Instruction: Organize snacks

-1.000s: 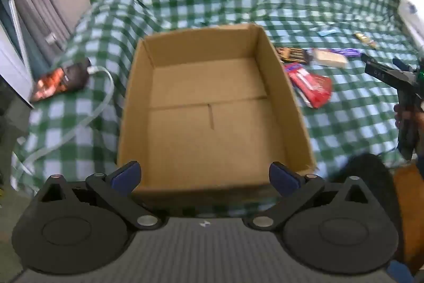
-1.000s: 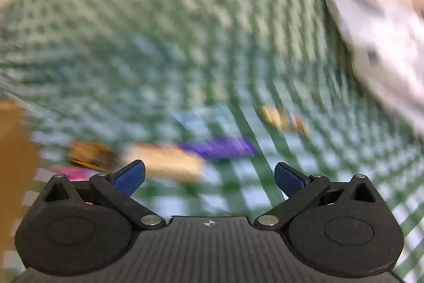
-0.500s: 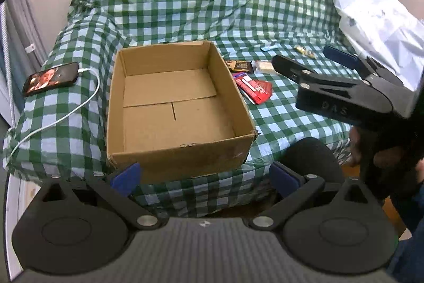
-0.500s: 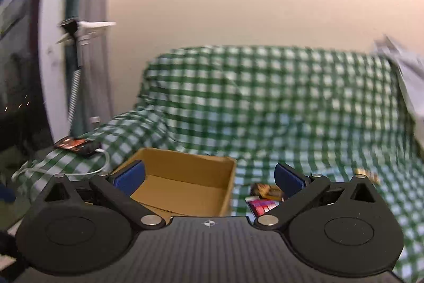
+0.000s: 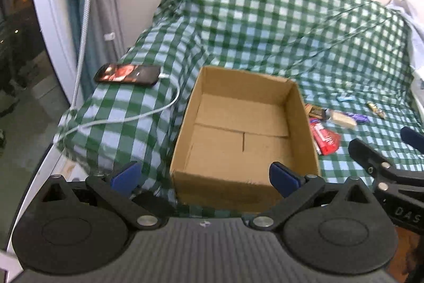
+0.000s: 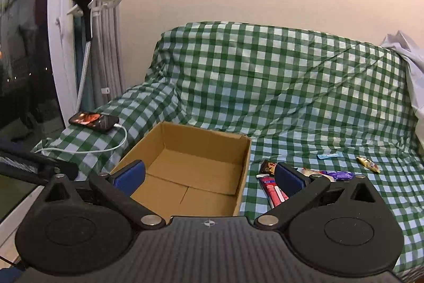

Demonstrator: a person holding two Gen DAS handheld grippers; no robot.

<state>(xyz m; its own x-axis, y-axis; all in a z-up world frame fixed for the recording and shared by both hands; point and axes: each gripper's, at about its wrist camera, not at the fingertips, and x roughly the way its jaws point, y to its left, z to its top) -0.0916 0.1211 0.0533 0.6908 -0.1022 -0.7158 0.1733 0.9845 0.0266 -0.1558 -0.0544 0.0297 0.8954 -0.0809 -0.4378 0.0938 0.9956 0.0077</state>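
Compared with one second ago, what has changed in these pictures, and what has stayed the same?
Both grippers pulled back from the sofa: the left gripper no longer hangs over the cardboard box, and the right gripper left the snacks and now sees the whole sofa. Nothing was grasped or released. The box is still empty, the snacks and phone unmoved, both grippers open.

a matt brown cardboard box [image 5: 246, 134] is sitting on soft, creased green-checked cloth [image 5: 265, 25]. glossy foil and plastic snack wrappers [image 5: 326, 141] are glinting beside it. matt black ribbed plastic is forming the left gripper [image 5: 204, 174], and a glossy glass-faced phone [image 5: 127, 73] is shining.
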